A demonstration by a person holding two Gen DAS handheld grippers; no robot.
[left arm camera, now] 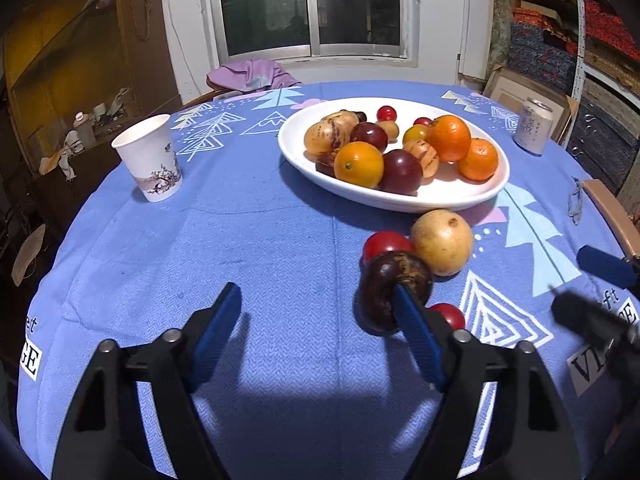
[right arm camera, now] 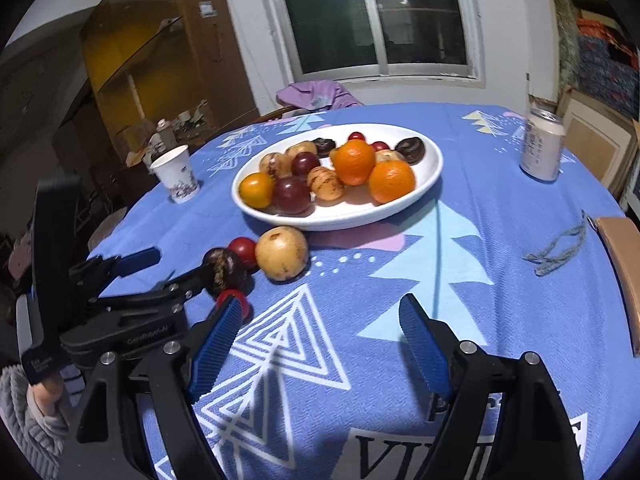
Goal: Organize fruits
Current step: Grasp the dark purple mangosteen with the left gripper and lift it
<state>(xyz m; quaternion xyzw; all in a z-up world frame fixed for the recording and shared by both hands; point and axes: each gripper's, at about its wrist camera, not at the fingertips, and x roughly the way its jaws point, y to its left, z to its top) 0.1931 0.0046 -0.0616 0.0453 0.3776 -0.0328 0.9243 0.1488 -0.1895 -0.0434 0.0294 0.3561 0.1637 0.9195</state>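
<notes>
A white oval plate (left arm camera: 400,200) (right arm camera: 340,220) mid-table holds oranges, dark red plums and several other fruits. Loose on the blue cloth in front of it lie a tan round fruit (left arm camera: 442,242) (right arm camera: 282,254), a red tomato (left arm camera: 386,244) (right arm camera: 242,250), a dark brown fruit (left arm camera: 380,284) (right arm camera: 224,266) and a small red tomato (left arm camera: 450,314) (right arm camera: 236,298). My left gripper (left arm camera: 316,300) (right arm camera: 172,266) is open, its right fingertip against the dark brown fruit, nothing between the pads. My right gripper (right arm camera: 318,316) (left arm camera: 588,288) is open over bare cloth, its left finger beside the small tomato.
A paper cup (left arm camera: 150,158) (right arm camera: 178,174) stands at the left, a drink can (left arm camera: 534,126) (right arm camera: 542,146) at the far right. A grey string (right arm camera: 560,248) lies near the right table edge by a wooden chair back (right arm camera: 620,256). A sleeved hand (right arm camera: 28,412) holds the left gripper.
</notes>
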